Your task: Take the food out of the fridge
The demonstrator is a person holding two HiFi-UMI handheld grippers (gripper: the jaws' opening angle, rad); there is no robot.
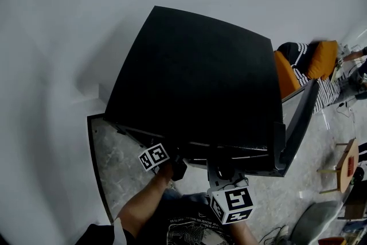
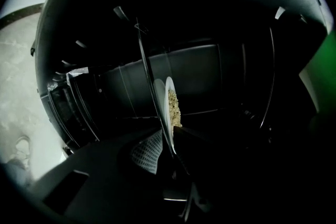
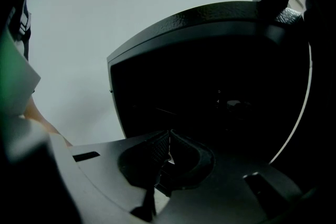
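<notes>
- We see the black fridge [image 1: 195, 83] from above, its door [image 1: 298, 123] swung open on the right, standing on a speckled floor [image 1: 123, 172] against a pale wall.
- Both grippers reach in at the fridge's open front, under its top edge, and their tips are hidden in the head view.
- The left gripper [image 1: 172, 166] is inside the dark compartment. In its own view the left gripper [image 2: 167, 145] is clenched on the rim of a white plate [image 2: 169, 97], with a textured pad [image 2: 148, 152] on one face and the dark jaw on the other.
- The plate appears edge-on there and carries a heap of pale, grainy food [image 2: 175, 108]. It is inside the fridge, close beside a thin shelf edge [image 2: 144, 68].
- The right gripper [image 1: 226, 178] sits just beside the left one at the fridge's front. In its own view the right gripper [image 3: 168, 138] has its jaws pressed together with nothing between them, facing the black interior.
</notes>
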